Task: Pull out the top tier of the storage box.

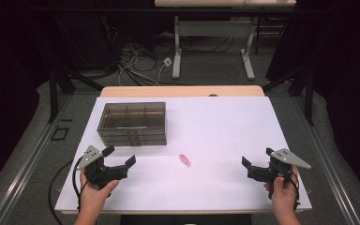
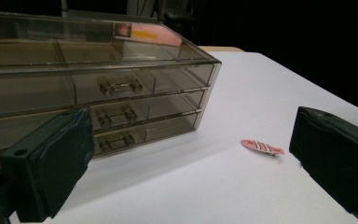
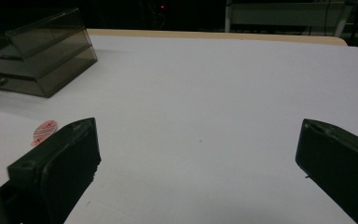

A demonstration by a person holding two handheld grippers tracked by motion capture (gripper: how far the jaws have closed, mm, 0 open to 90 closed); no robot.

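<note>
A smoky clear plastic drawer box (image 1: 132, 123) with three drawers stands at the back left of the white table top (image 1: 225, 126). A small pink striped fish-shaped piece (image 1: 184, 160) lies flat in front of it, near the middle. My left gripper (image 1: 119, 156) is held low at the front left, open and empty, facing the box (image 2: 98, 93) and the pink piece (image 2: 262, 147). At the front right my right gripper (image 1: 258, 158) is also open and empty. In the right gripper view the pink piece (image 3: 43, 132) peeks out beside one jaw, with the box (image 3: 37, 51) far off.
The drawers have small clear handles (image 2: 120, 87) and look closed; a pink label (image 2: 147, 33) shows at the box's top back. A wooden table edge (image 1: 183, 91) runs behind the white sheet. Cables and a table frame (image 1: 177, 51) lie on the floor beyond.
</note>
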